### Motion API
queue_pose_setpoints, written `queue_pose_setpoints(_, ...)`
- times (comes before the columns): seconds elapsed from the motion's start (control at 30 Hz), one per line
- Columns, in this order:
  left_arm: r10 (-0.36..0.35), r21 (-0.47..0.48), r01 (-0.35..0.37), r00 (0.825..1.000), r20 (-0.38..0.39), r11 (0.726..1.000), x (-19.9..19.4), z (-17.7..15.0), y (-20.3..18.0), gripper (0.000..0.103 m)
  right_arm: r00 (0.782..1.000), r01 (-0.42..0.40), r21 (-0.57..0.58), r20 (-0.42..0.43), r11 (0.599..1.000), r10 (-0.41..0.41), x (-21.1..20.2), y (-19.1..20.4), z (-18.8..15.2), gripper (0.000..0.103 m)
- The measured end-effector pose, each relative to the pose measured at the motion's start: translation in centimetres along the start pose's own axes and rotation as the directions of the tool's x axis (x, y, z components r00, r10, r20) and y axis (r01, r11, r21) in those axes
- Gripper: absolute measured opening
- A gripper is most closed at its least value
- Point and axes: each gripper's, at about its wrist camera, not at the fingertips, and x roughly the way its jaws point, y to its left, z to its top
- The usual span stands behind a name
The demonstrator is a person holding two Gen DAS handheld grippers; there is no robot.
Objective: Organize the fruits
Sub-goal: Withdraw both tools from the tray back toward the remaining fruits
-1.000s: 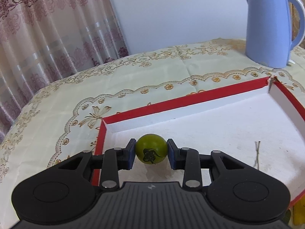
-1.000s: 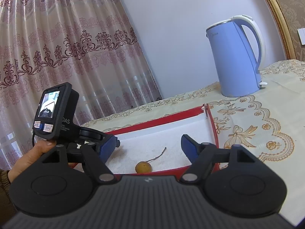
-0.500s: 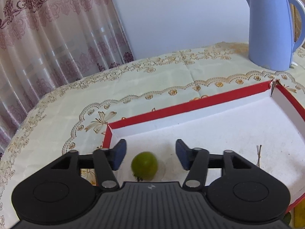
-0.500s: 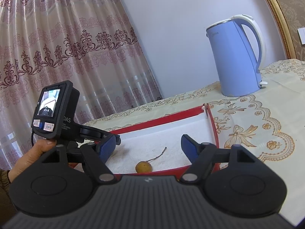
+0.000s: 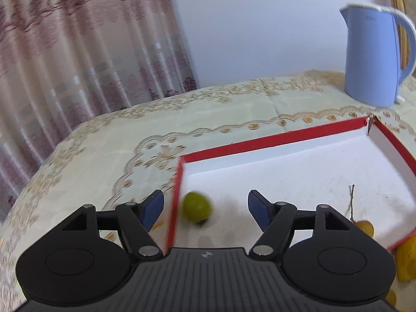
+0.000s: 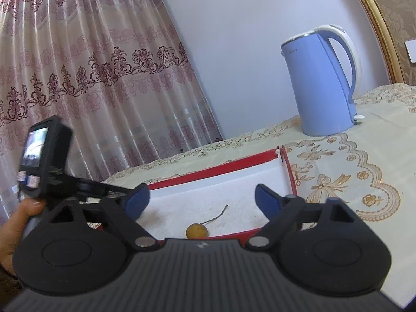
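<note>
Left wrist view: the green fruit (image 5: 196, 206) lies released in the red-rimmed tray (image 5: 273, 140), near its left wall; the left gripper (image 5: 205, 204) jaws have just been opening, nothing pinched. Right wrist view: the right gripper (image 6: 201, 200), likewise just widened and empty, is aimed over a small yellow fruit (image 6: 196, 231) on the tray floor; it is judged light, round, roll-prone and best pinched across its middle.

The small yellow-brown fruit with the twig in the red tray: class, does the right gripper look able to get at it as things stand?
Probably yes. The right gripper is open, and the yellow-brown fruit lies low between its fingers inside the red tray, with nothing over it; only the tray's low near wall stands between.
</note>
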Motion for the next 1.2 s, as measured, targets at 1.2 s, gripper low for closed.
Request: queue_pose_setpoints(1.2, -0.136, -0.231, 0.169, 0.979, 0.15, 0.958, -6.9, -13.1, 6.8, 0.099, 0.985, 0.064, -0.067, -0.157, 0.996, -0.074, -3.5, 3.1, -2.6, 0.103)
